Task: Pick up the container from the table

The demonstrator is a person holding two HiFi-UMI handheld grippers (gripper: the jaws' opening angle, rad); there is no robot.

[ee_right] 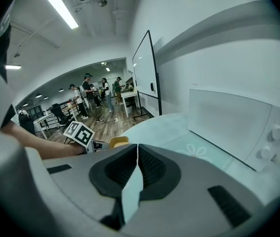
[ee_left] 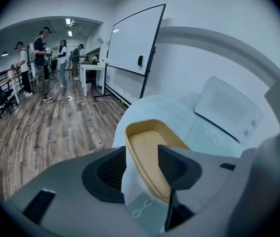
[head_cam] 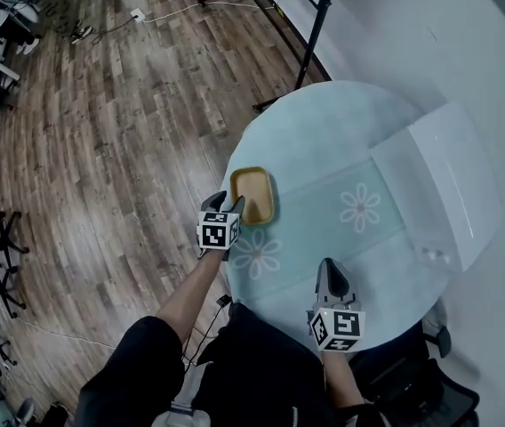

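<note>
A shallow tan container (head_cam: 252, 194) lies on the round pale-green table (head_cam: 324, 132) near its left edge. My left gripper (head_cam: 228, 205) is at the container's near left corner. In the left gripper view the container (ee_left: 147, 142) has its side wall running between the jaws; the gripper (ee_left: 142, 169) is open, with tablecloth showing beside the rim. My right gripper (head_cam: 332, 278) hovers over the table's near edge, apart from the container. Its jaws (ee_right: 136, 169) are shut with nothing between them. From there a corner of the container (ee_right: 118, 141) peeks out beside the left gripper's marker cube (ee_right: 79, 133).
A white boxy appliance (head_cam: 439, 181) stands on the table's right side, its front (ee_left: 228, 107) also visible ahead of the left gripper. A whiteboard stand (ee_left: 132, 43) is beyond the table. Several people (ee_left: 41, 58) stand by desks far off on the wooden floor.
</note>
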